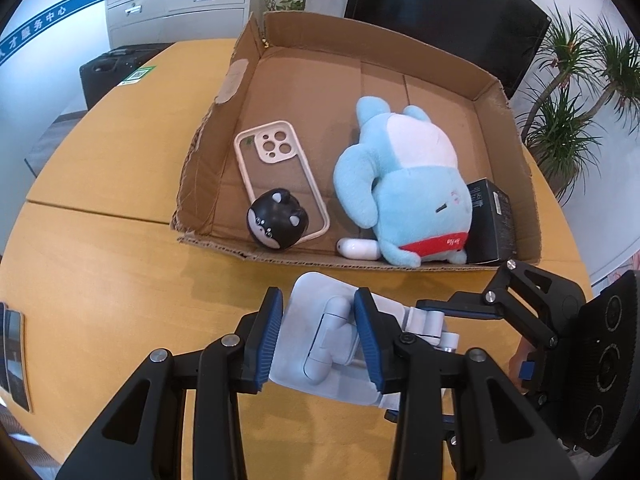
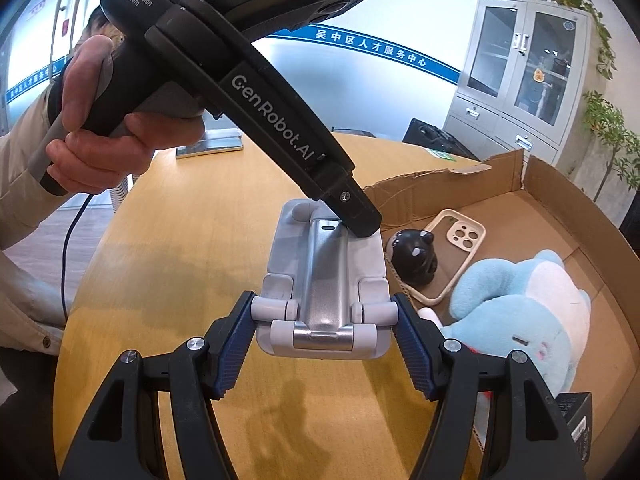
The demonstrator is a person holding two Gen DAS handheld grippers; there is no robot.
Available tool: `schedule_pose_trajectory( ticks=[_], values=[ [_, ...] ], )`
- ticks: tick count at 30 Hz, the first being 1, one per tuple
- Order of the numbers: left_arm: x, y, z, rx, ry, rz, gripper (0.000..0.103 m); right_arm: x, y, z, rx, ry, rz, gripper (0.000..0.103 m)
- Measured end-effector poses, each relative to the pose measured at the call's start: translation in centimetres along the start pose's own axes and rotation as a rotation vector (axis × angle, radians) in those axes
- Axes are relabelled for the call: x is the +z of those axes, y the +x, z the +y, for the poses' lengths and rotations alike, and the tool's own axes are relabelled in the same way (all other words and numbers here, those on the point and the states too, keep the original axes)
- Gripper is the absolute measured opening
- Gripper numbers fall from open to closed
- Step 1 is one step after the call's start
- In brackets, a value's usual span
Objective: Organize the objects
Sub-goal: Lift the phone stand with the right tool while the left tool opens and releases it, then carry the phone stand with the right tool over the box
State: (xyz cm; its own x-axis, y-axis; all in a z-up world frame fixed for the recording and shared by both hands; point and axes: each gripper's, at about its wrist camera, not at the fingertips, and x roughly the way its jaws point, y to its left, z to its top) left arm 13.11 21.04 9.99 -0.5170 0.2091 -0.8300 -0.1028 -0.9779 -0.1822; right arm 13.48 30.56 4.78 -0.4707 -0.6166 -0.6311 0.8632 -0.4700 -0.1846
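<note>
A white folding phone stand (image 1: 320,344) lies on the wooden table (image 1: 120,280) just in front of the cardboard box (image 1: 508,200), and both grippers have hold of it. The left gripper (image 1: 318,340) is clamped across the stand's plate and arm, its blue pads pressing each side. The right gripper (image 2: 324,344) is closed on the stand's hinged end, its pads touching the white hinge knobs. Inside the box lie a blue plush toy (image 1: 408,184), a beige phone case (image 1: 276,168), a black cat-faced figure (image 1: 278,224) resting on the case's near end, white earbuds (image 1: 356,248) and a black carton (image 1: 490,220) against the toy.
</note>
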Motion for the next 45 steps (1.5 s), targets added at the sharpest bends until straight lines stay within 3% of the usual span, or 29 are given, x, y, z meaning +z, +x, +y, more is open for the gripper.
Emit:
schedule_pose_trajectory(
  ticks=[9, 12, 14, 17, 25, 26, 30, 33, 35, 42, 45],
  values=[
    [1.1, 0.2, -1.4, 0.011, 0.038, -0.004, 0.033, -0.2, -0.9, -1.1, -0.023, 0.026, -0.022, 0.066],
    [1.1, 0.9, -2.8, -0.031, 0.073, 0.034, 0.028, 0.0, -1.6, -1.8, -0.062, 0.056, -0.053, 0.067],
    [1.2, 0.9, -3.7, 0.002, 0.097, 0.024, 0.028, -0.4, -1.5, -2.6, -0.062, 0.077, -0.039, 0.067],
    [1.5, 0.9, -3.7, -0.023, 0.084, 0.02, 0.028, -0.9, -0.8, -3.5, -0.097, 0.104, -0.01, 0.067],
    [1.4, 2.0, -0.7, -0.02, -0.025, 0.021, 0.028, -1.5, -0.9, -4.5, -0.056, 0.134, -0.015, 0.067],
    [1.1, 2.3, -0.3, -0.019, -0.035, 0.028, 0.029, -1.6, -0.8, -4.4, -0.041, 0.132, -0.018, 0.067],
    [-0.8, 2.7, 1.5, -0.011, -0.086, 0.029, 0.05, -1.7, 0.2, -3.7, 0.051, 0.133, -0.033, 0.067],
    [-2.2, 3.0, 3.4, -0.002, -0.142, 0.044, 0.051, -1.7, 1.8, -2.7, 0.116, 0.12, -0.017, 0.067],
    [-3.0, 3.4, 4.5, 0.01, -0.179, 0.058, 0.058, -1.8, 2.3, -2.3, 0.171, 0.124, -0.032, 0.067],
    [-5.5, 5.1, 5.6, -0.041, -0.242, 0.123, 0.061, -3.5, 1.1, -2.2, 0.216, 0.079, -0.021, 0.067],
    [-5.6, 5.7, 4.4, -0.059, -0.227, 0.14, 0.063, -5.4, 1.1, -2.4, 0.176, 0.04, 0.071, 0.067]
  ],
)
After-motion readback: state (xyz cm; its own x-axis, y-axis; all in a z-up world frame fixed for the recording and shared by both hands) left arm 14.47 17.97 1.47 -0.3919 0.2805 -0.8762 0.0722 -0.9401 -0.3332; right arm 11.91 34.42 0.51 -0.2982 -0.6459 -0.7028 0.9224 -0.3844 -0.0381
